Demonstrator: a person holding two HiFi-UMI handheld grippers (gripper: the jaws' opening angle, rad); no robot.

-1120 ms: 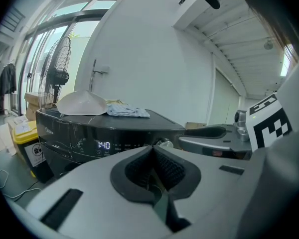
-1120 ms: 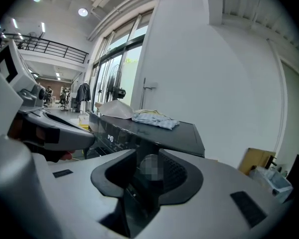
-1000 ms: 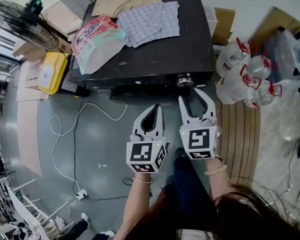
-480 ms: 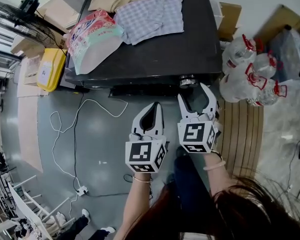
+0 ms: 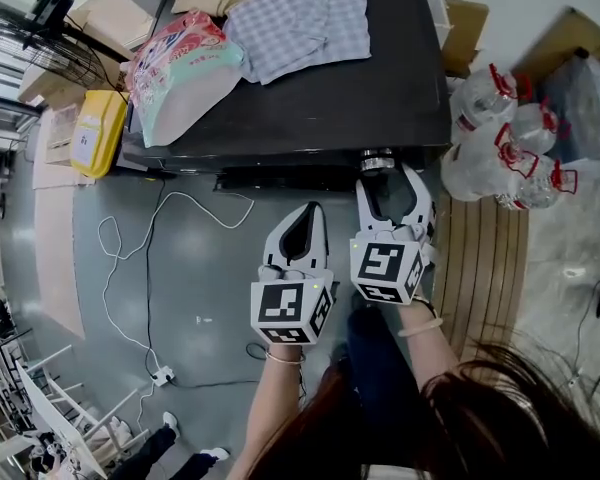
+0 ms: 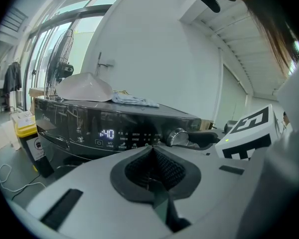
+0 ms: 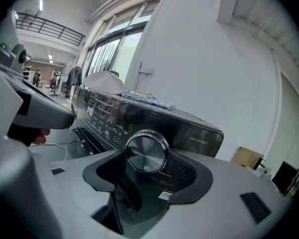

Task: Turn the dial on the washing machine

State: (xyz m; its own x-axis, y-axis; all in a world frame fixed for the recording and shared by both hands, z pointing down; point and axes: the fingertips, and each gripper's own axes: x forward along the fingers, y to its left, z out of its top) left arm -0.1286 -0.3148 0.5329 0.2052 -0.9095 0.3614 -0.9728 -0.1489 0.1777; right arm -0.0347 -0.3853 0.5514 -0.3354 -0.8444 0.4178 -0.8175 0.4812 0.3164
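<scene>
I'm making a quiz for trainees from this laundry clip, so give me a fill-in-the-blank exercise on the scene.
1. The silver dial sits on the ___ panel of the washing machine.
2. The jaws of the left tool are ___.
3. The checked cloth lies on ___ of the machine.
4. The dial shows framed between the open jaws of the ___ tool.

Missing words: front; shut; top; right.

The jaws of the right tool have just been opening, with the dial in their gap.

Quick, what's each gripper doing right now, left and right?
Left gripper: closed, empty.
Right gripper: open, fingers just spread, dial between them, not gripped.
</scene>
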